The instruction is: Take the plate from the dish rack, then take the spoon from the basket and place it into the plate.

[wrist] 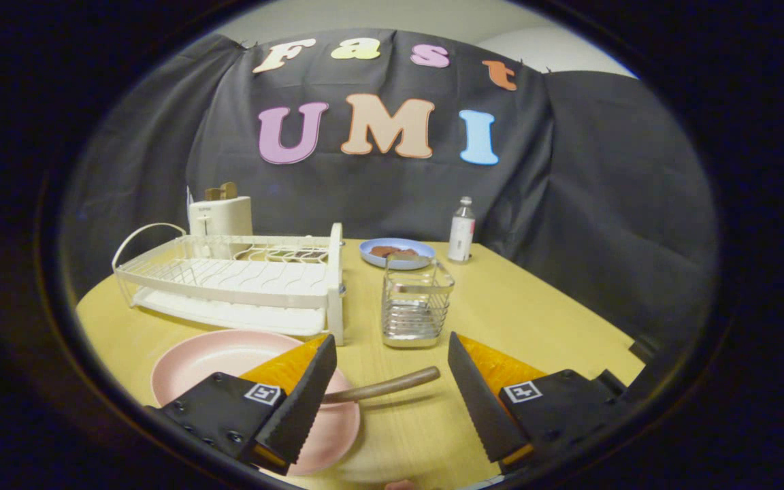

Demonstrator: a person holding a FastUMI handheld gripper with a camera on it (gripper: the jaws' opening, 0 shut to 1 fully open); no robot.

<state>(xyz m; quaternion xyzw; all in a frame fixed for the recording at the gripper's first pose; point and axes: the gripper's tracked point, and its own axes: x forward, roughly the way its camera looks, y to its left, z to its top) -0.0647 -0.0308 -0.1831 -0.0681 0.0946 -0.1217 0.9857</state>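
Pink plate (229,361) flat on the table (535,320) near its front edge, spoon (382,386) resting on it, brown handle jutting past the rim between the fingers. Gripper (392,391) spread wide, gripping nothing. Beyond: wire basket (414,306), then white dish rack (242,279) to its left.

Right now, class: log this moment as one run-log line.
tool: open, holding nothing | pink plate: on table, before dish rack | spoon: on plate, handle over rim | basket: beyond fingers
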